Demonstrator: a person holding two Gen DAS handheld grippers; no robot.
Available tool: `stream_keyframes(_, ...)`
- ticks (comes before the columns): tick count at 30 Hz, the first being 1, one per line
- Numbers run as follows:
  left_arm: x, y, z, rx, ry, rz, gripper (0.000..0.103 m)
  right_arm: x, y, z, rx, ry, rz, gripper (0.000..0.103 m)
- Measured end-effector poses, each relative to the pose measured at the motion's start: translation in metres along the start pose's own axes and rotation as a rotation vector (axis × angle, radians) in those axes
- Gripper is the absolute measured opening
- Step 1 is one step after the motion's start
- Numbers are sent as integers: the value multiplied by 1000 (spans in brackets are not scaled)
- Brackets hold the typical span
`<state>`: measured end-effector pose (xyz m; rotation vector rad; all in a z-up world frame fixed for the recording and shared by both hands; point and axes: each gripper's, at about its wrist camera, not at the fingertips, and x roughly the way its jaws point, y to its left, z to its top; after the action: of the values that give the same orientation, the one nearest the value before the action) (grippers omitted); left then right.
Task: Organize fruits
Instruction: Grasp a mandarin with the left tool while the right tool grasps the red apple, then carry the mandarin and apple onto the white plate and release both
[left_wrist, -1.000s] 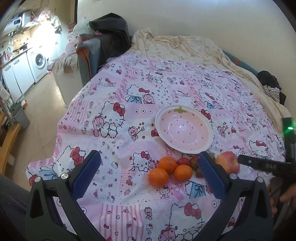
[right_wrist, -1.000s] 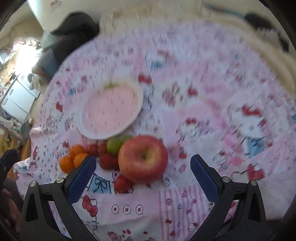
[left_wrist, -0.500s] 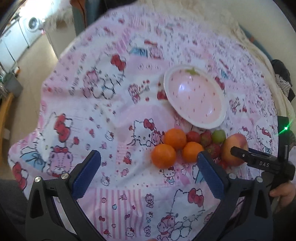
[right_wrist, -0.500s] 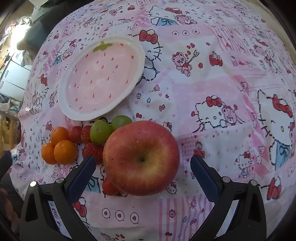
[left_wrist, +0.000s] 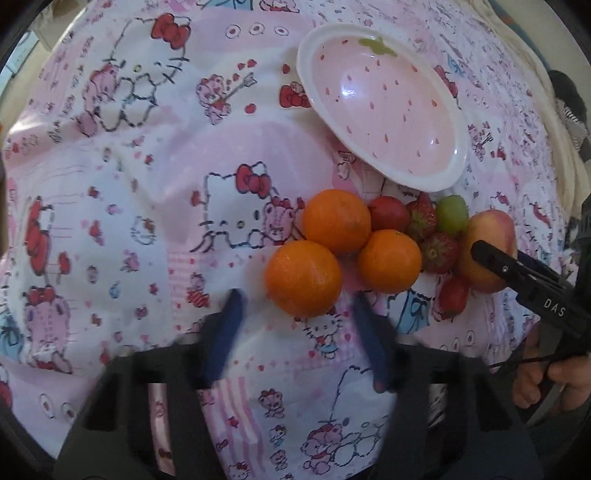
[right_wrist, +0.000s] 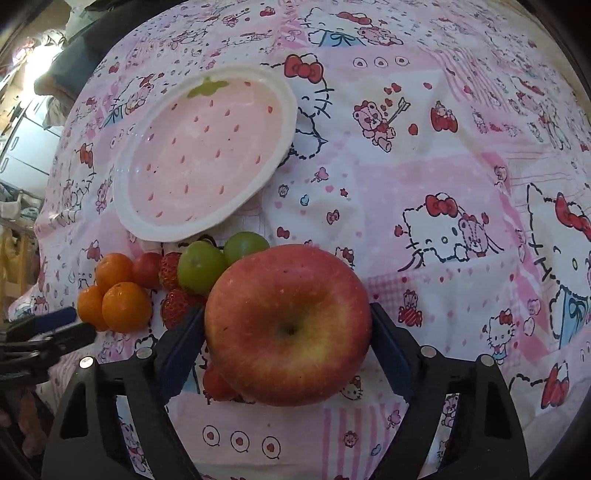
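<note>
A pink strawberry-pattern bowl (left_wrist: 384, 107) (right_wrist: 199, 155) sits empty on the Hello Kitty cloth. In front of it lie three oranges (left_wrist: 303, 277), strawberries (left_wrist: 439, 251), green grapes (right_wrist: 201, 267) and a red apple (right_wrist: 288, 325). My left gripper (left_wrist: 299, 314) is partly open, its blurred fingers just short of the nearest orange and not touching it. My right gripper (right_wrist: 288, 332) has both blue pads against the sides of the apple, which rests on the cloth. The apple (left_wrist: 487, 254) also shows in the left wrist view behind the right gripper's finger.
The pink patterned cloth (right_wrist: 443, 184) covers the whole surface, with wrinkles left of the bowl. A small red tomato (left_wrist: 388, 218) lies among the fruit. Dark clothing (left_wrist: 569, 96) lies at the far right edge. A kitchen area (right_wrist: 26, 122) shows at the far left.
Both grippers dropped closer to the fruit. The left jaws narrowed toward the front orange. The right jaws closed in from wide open onto the apple's sides.
</note>
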<state>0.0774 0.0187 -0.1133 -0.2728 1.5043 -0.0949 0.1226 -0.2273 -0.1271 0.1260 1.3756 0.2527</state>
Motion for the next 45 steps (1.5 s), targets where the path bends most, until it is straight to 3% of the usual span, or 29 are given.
stream_keyframes(6,4,3,1,-3,-13,-21,36,3,5,-1,-30,-2,-28,87)
stream_keyframes(15,-4,2,-3,20,-58,4,35,4,6,0,-49,-7,-29,87)
stream_keyframes(20,-13,0,-5,26,-117,4,35,2,6,-3,-64,-16,-35,87)
stream_keyframes(28,-38,-1,-10,69,-236,82,35,-4,0,-4,-46,-29,-13,87)
stream_keyframes(37,-65,-8,-12,81,-327,107,35,-36,-10,-12,-4,-114,18,87)
stream_keyframes(45,-81,-10,9,84,-366,136,35,-64,-11,-5,24,-229,101,87)
